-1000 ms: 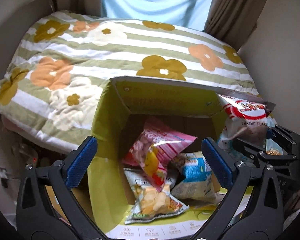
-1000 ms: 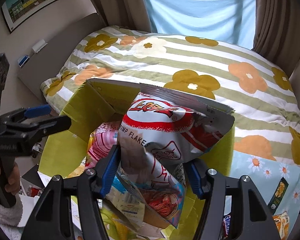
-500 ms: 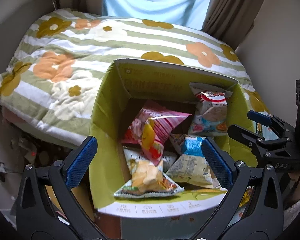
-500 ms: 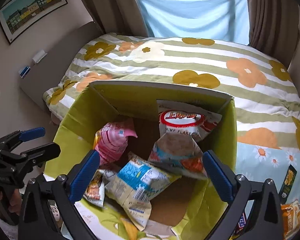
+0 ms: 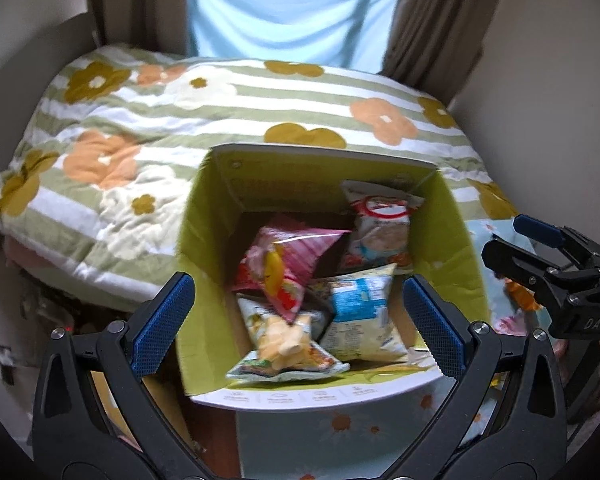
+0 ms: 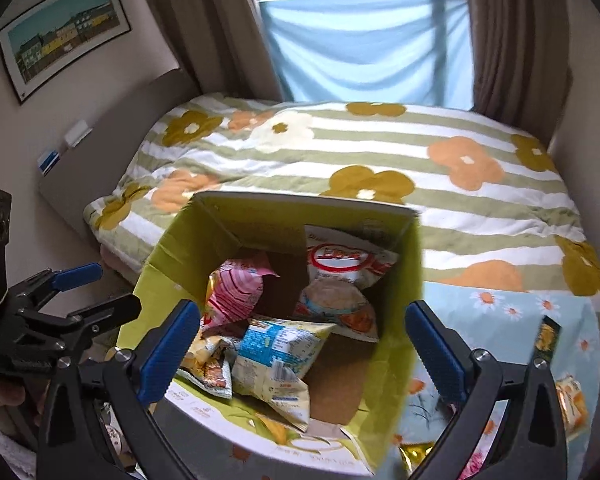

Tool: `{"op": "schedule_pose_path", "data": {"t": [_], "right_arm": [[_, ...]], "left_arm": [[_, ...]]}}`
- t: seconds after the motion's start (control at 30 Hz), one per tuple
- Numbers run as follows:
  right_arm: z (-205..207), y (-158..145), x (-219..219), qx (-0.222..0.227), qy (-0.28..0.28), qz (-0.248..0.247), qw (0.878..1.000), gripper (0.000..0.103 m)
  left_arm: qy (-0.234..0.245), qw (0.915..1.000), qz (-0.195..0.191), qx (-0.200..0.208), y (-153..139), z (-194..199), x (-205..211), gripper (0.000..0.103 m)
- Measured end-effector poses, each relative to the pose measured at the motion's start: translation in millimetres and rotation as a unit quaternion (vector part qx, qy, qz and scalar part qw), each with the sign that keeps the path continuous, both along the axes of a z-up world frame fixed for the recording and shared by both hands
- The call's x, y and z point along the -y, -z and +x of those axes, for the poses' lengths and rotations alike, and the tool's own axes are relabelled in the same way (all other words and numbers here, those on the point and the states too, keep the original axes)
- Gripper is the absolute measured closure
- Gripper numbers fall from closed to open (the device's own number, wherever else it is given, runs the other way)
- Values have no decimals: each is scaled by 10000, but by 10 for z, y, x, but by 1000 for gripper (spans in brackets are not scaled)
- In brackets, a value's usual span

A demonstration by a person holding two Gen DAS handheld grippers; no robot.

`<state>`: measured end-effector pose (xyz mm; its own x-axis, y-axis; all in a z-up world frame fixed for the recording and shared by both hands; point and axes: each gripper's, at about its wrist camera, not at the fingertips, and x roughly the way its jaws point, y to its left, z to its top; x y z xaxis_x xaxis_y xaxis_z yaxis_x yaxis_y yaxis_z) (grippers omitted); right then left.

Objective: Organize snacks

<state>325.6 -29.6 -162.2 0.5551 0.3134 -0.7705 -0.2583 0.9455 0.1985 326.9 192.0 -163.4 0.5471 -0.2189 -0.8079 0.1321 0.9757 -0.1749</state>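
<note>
Green-lined cardboard box w/ red-white shrimp flake bag inside at far wall; my right gripper & left gripper above box, both spread, empty.

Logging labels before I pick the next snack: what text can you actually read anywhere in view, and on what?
"DAS": on the right gripper body, seen from the left wrist.
Red-ringed logo on the white snack bag: blurred, unreadable.
Blue panel print on the yellow bag: too small.
Small icons and captions along the box front flap: too small.
Pink bag: nothing legible.
</note>
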Motion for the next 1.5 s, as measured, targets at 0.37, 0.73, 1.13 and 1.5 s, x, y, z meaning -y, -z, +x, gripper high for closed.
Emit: {"op": "schedule_pose_path", "data": {"t": [0.37, 0.73, 1.13, 1.5], "right_arm": [[-592, -348, 792, 364, 609, -270, 9971, 1], [-1344, -149, 1837, 216, 532, -431, 9974, 1], [-1750, 699, 2353, -623, 109, -439, 9970, 1], [-1790, 1403, 2232, -1144, -88, -745, 9906, 1]], "left_arm": [[591, 9980, -159, 152, -183, -371, 784, 0], [563, 9982, -212, -74, 17, -1078, 1917, 0], [314, 9944, -56, -1004, 860, -1512, 2627, 0], [686, 9842, 291, -1605, 1581, -1320, 2940, 0]]}}
